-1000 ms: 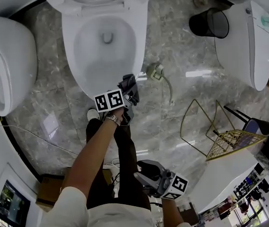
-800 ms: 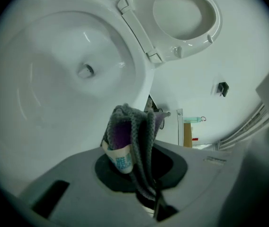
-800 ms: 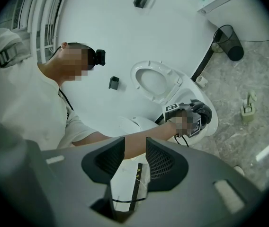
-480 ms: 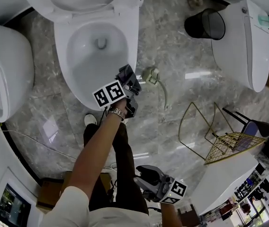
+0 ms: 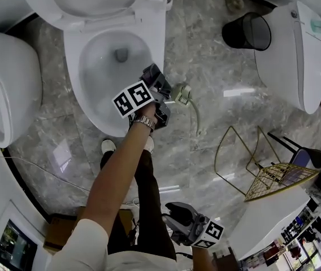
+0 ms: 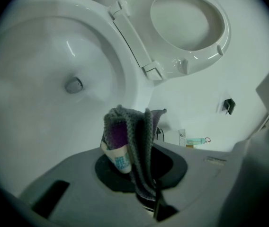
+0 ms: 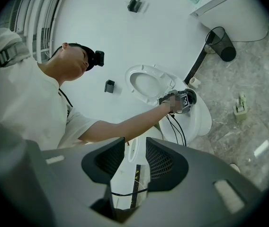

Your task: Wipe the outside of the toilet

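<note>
The white toilet (image 5: 115, 55) stands at the top of the head view with its seat and lid raised. My left gripper (image 5: 159, 89) reaches to the right side of the bowl's rim, shut on a grey knitted cloth (image 5: 154, 73). In the left gripper view the cloth (image 6: 141, 126), grey with a purple patch and a white label, sticks up from between the jaws, and the open bowl (image 6: 54, 79) lies beyond it. My right gripper (image 5: 186, 222) hangs low by the person's legs, away from the toilet. Its jaws (image 7: 135, 157) stand apart with nothing between them.
A black waste bin (image 5: 248, 30) and a second toilet (image 5: 296, 49) stand at the right, and another toilet (image 5: 5, 83) at the left. A gold wire rack (image 5: 262, 168) sits on the marble floor at the right. A small white fitting with a hose (image 5: 182, 92) lies beside the bowl.
My left gripper has slid with the cloth along the bowl's rim from its front toward its right side. The right gripper has barely moved.
</note>
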A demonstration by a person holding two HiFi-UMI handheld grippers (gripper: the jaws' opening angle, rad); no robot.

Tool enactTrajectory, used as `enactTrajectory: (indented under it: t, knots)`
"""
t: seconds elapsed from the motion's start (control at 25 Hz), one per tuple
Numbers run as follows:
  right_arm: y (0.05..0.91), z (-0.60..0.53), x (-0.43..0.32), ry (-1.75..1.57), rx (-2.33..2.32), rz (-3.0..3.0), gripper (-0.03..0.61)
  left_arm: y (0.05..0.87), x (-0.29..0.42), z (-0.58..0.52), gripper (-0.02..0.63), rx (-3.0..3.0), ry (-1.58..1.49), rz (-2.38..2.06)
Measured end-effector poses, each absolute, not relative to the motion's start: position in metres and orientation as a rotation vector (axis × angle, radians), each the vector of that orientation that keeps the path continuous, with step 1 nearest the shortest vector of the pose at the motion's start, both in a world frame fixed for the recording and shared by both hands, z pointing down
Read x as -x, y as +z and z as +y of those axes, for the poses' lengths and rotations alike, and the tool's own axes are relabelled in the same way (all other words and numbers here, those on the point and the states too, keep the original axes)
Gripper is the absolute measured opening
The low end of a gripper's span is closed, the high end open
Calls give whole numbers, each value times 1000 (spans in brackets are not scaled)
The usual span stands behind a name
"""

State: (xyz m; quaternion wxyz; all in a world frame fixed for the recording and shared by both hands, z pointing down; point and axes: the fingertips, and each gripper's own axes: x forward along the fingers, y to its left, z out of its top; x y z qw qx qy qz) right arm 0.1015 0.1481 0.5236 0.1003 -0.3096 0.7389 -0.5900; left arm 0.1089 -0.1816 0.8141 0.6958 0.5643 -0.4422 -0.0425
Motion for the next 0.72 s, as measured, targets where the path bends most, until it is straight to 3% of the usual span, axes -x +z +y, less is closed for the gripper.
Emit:
enactTrajectory:
  t: [0.72]
  knots:
    - [534, 146, -117, -1769, 937, 2158, 132, 815, -105, -258, 37, -1201, -250, -1078]
